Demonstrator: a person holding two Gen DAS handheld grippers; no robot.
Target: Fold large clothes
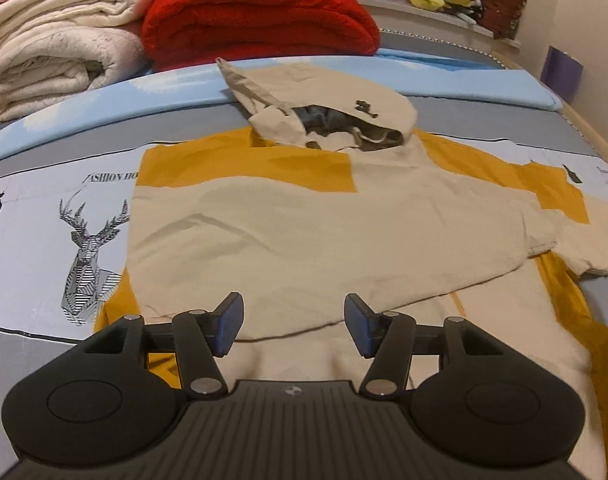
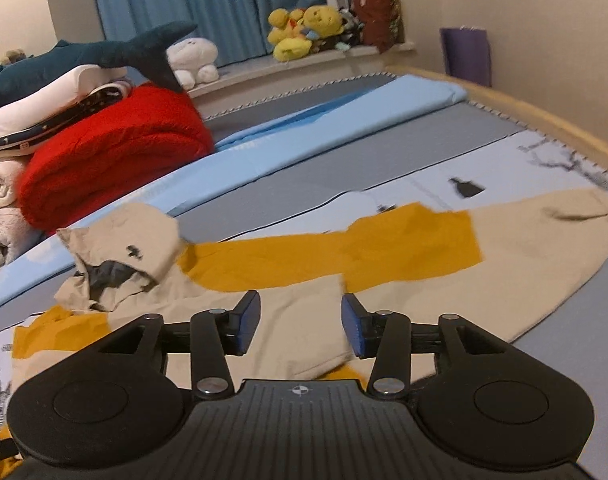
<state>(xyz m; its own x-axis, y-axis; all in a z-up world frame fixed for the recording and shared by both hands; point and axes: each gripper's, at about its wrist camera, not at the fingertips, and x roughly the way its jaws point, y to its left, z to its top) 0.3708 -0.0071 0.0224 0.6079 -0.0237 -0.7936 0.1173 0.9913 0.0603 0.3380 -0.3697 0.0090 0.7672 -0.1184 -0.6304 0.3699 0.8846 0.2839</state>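
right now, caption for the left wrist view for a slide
Open left hand-held gripper above a beige-and-mustard hoodie spread on the bed.

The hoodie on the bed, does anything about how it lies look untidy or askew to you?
Yes. The hoodie has its hood crumpled and twisted sideways, and one sleeve still stretches out flat, unfolded.

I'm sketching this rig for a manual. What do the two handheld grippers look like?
Both look alike. The left gripper and right gripper have matte black bodies with ribbed tops, a small round crosshair mark, two round side bulges, black linkage arms with silver pivot pins, and blue finger pads.
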